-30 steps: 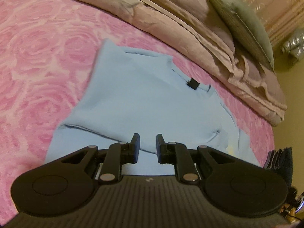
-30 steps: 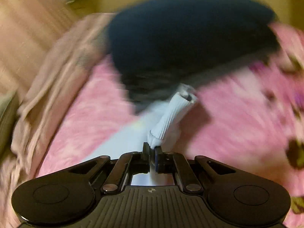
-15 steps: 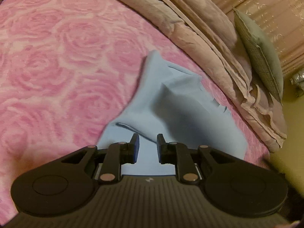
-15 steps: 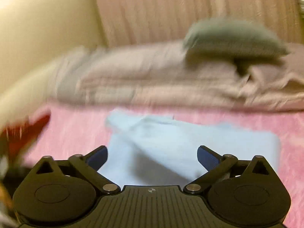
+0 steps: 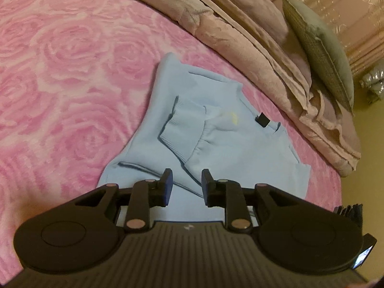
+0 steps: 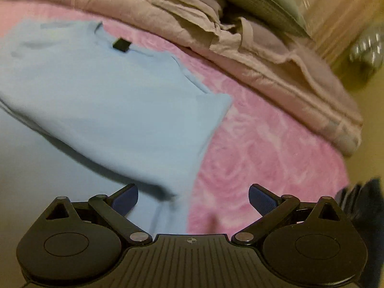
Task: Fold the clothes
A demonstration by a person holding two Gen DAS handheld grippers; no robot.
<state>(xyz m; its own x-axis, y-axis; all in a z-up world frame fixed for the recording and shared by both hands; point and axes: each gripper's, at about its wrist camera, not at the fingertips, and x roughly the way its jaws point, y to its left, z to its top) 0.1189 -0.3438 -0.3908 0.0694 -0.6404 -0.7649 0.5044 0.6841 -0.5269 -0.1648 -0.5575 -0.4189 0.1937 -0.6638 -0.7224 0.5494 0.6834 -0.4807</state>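
A light blue sweatshirt (image 5: 216,144) lies on the pink rose-patterned bedspread (image 5: 60,72), its sleeve with ribbed cuff (image 5: 177,134) folded across the chest and a black neck tag (image 5: 262,120) showing. My left gripper (image 5: 184,180) hovers over the shirt's near edge, jaws a little apart and empty. In the right wrist view the same sweatshirt (image 6: 96,91) fills the left side. My right gripper (image 6: 193,196) is wide open and empty above the shirt's right edge.
A folded mauve blanket (image 5: 240,31) and a grey-green pillow (image 5: 321,55) lie along the far side of the bed. A dark garment stack (image 6: 367,206) sits at the right edge. A yellow wall (image 5: 369,144) borders the bed's right side.
My right gripper let go of the sleeve cuff, opened wide and swung back over the shirt's right edge. The sleeve now lies folded across the chest. My left gripper's view shifted slightly.
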